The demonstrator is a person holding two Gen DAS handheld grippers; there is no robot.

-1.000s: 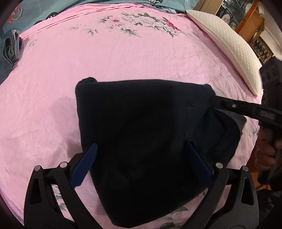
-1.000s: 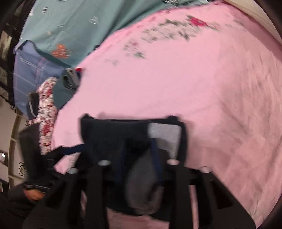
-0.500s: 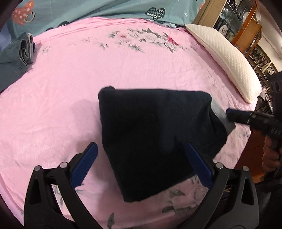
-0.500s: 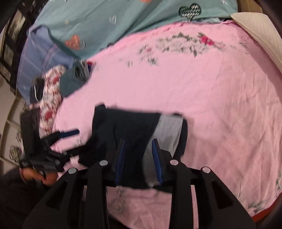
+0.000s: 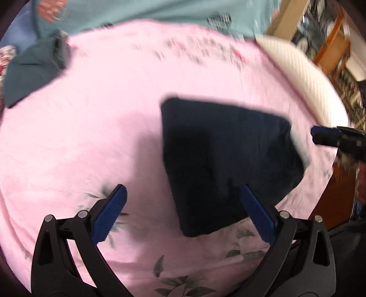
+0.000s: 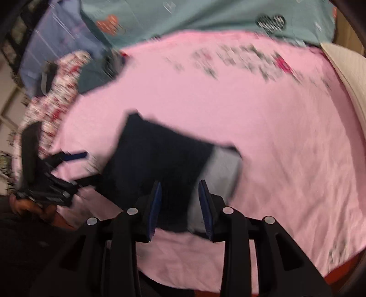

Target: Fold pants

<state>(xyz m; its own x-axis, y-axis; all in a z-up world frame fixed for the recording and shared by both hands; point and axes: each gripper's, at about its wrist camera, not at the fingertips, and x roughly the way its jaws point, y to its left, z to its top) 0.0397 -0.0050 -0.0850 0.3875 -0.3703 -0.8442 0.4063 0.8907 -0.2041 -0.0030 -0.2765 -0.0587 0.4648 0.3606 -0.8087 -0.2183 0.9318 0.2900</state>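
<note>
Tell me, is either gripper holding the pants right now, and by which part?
Nothing is held. The left gripper and right gripper are both open above the folded dark pants, which lie free on the pink sheet.

A bed with a pink floral sheet (image 5: 96,128) fills both views. The folded dark pants (image 5: 219,160) lie on it right of centre in the left wrist view, a grey inner panel showing at one end. A folded teal garment (image 5: 34,70) rests upper left, a white pillow (image 5: 304,77) upper right, and a teal blanket (image 6: 205,16) spans the top.
</note>
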